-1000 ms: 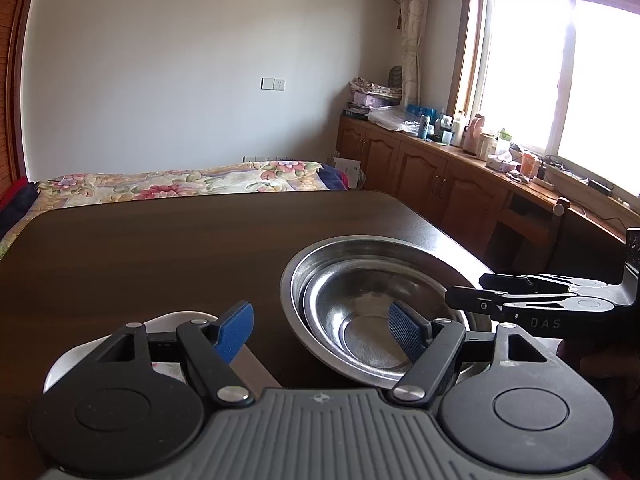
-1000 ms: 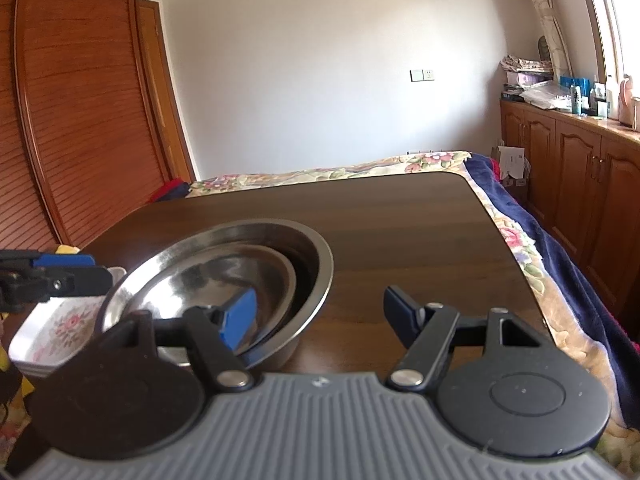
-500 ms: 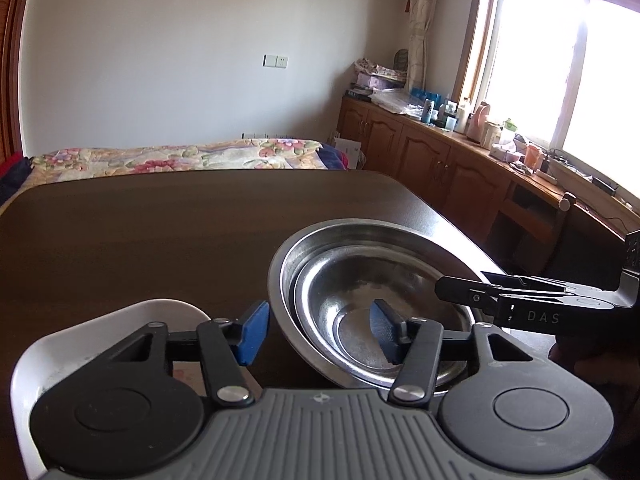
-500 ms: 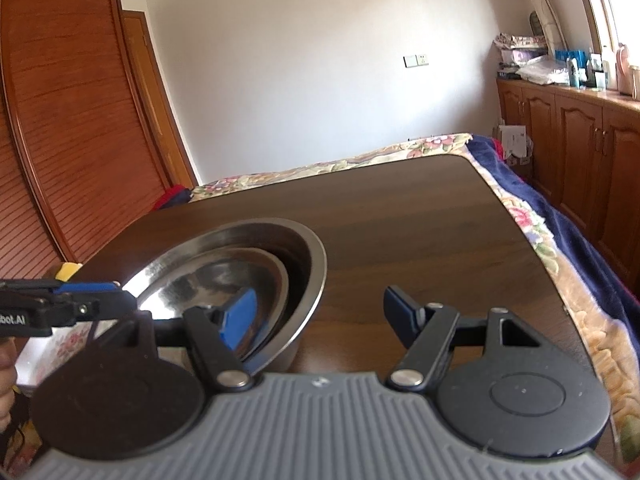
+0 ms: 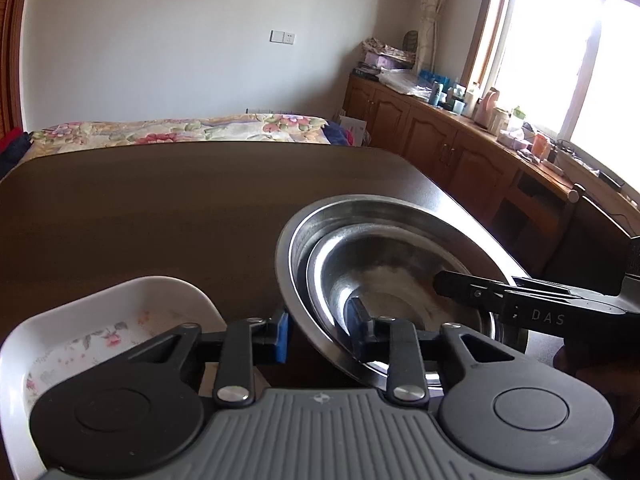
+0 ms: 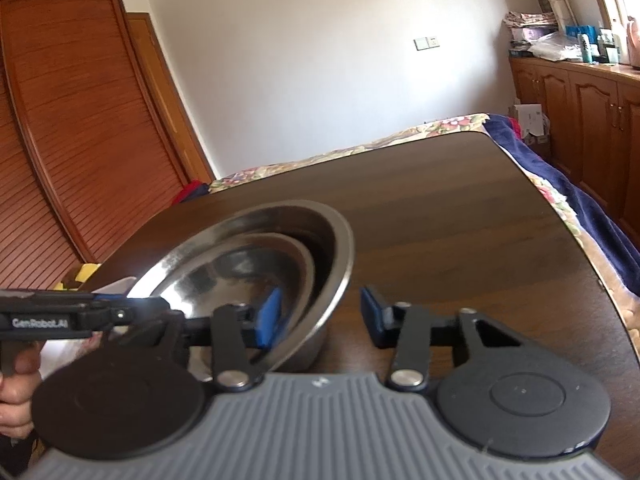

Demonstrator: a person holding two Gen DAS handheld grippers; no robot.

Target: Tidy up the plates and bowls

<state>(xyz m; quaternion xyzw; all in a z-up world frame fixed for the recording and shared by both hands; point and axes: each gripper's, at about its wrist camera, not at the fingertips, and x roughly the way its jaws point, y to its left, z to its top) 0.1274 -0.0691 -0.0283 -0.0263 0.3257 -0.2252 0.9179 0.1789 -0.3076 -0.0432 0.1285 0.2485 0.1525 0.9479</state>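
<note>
Two steel bowls are nested near the table's front: the large outer bowl and a smaller inner bowl. My left gripper is narrowed onto their near-left rim, blue pad outside and dark pad inside the inner bowl. From the opposite side my right gripper straddles the rim, with a strip of table showing between its outer finger and the bowl wall. A white floral dish lies left of the bowls, under the left gripper.
The dark wooden table stretches away towards a bed with a floral cover. Wooden cabinets with clutter run under the window on the right. A slatted wardrobe stands on the left. A person's hand holds the left gripper.
Both grippers moved in over the bowls' rim. The left fingers closed steadily from wide apart to a narrow gap. The right fingers narrowed only in the last half second.
</note>
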